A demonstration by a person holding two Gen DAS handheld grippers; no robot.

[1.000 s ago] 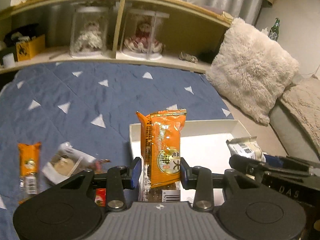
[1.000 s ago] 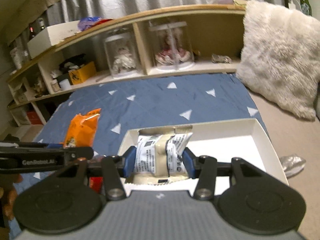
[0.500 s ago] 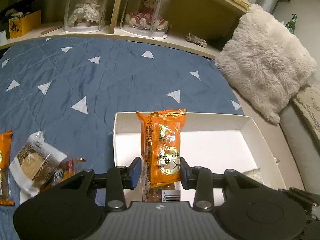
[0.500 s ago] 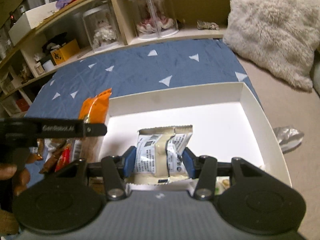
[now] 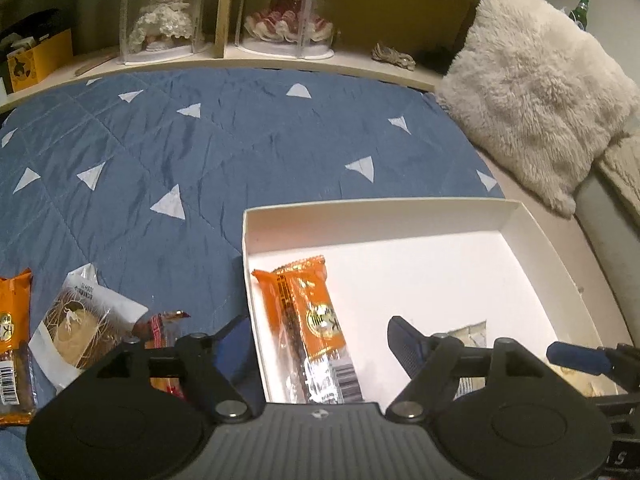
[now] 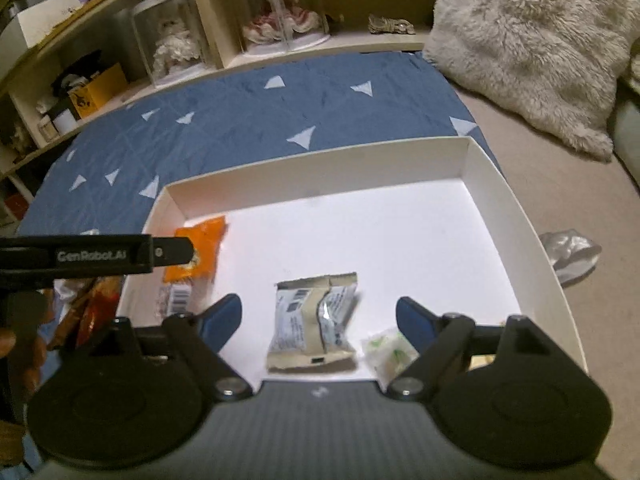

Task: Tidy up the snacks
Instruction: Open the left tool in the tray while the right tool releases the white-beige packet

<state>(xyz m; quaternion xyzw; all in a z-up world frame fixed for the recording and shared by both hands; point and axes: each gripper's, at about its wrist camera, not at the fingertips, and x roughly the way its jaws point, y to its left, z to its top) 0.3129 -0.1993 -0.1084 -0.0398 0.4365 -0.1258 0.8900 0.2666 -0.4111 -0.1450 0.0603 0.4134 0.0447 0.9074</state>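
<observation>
A white box (image 5: 372, 210) sits on the blue quilt. An orange snack packet (image 5: 310, 312) lies flat along the box's left wall, between the pads of my left gripper (image 5: 320, 340). Its jaws are opening and the pads stand clear of the packet. In the right wrist view a cream and silver packet (image 6: 312, 324) lies on the floor of the box (image 6: 320, 176). My right gripper (image 6: 318, 316) straddles it with the jaws opening and the pads off it. The left gripper's side (image 6: 100, 256) shows over the orange packet (image 6: 200, 248).
Loose snacks lie on the quilt left of the box: an orange bar (image 5: 12, 340), a clear pack with a round cake (image 5: 80, 324) and a red wrapper (image 5: 164, 328). A small green-white packet (image 6: 390, 354) is in the box. A fluffy pillow (image 5: 536, 92) and a silver wrapper (image 6: 570, 254) are at the right.
Both grippers came down into the box and opened. The orange packet left the left gripper and the cream packet left the right; both now lie on the box floor.
</observation>
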